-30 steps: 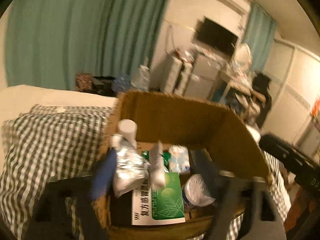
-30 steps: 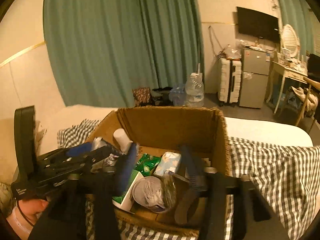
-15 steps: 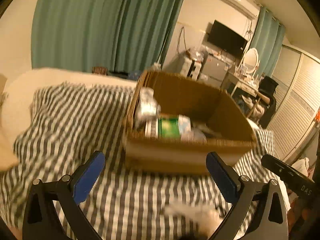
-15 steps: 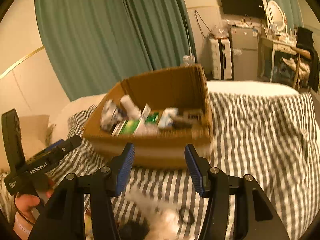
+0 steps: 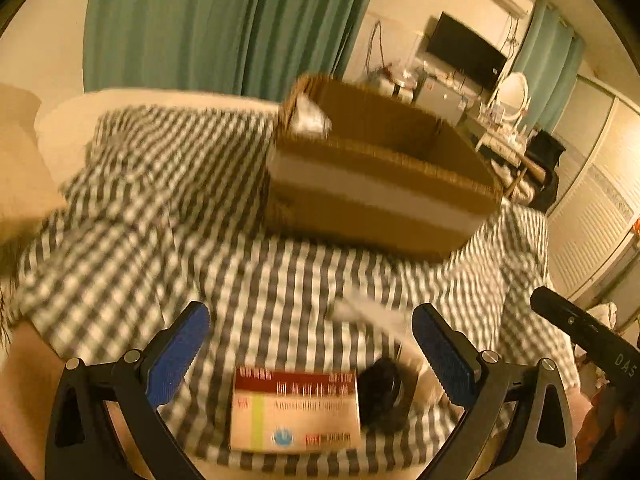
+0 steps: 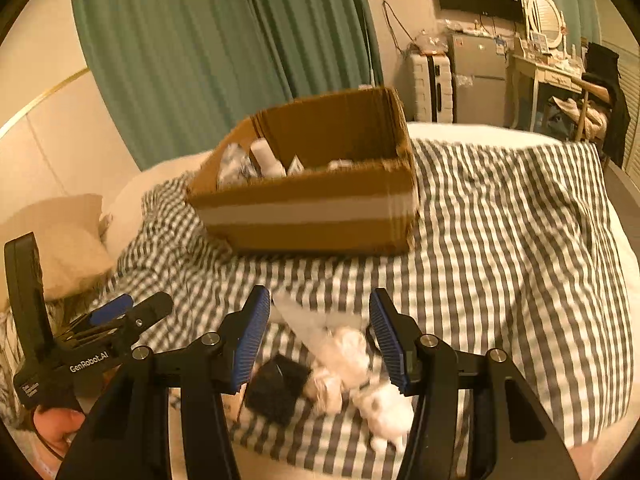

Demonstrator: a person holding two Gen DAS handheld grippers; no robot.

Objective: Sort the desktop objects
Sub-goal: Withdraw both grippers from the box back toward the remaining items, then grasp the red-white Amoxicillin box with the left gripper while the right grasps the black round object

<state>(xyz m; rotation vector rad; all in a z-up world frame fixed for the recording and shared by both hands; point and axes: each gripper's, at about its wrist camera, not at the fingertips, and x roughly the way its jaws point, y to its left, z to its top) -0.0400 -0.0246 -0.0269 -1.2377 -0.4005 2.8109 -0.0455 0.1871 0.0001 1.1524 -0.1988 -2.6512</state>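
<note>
While both grippers hang over the checked bedcover, the left gripper has its jaws wide apart above a medicine box. The right gripper is half open and empty over white tissue. Behind stands the cardboard box.

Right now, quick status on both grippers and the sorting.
Left gripper open, empty, over medicine box. Right gripper open, empty, above white clutter. Cardboard box beyond, partly filled. Nothing blocking.
</note>
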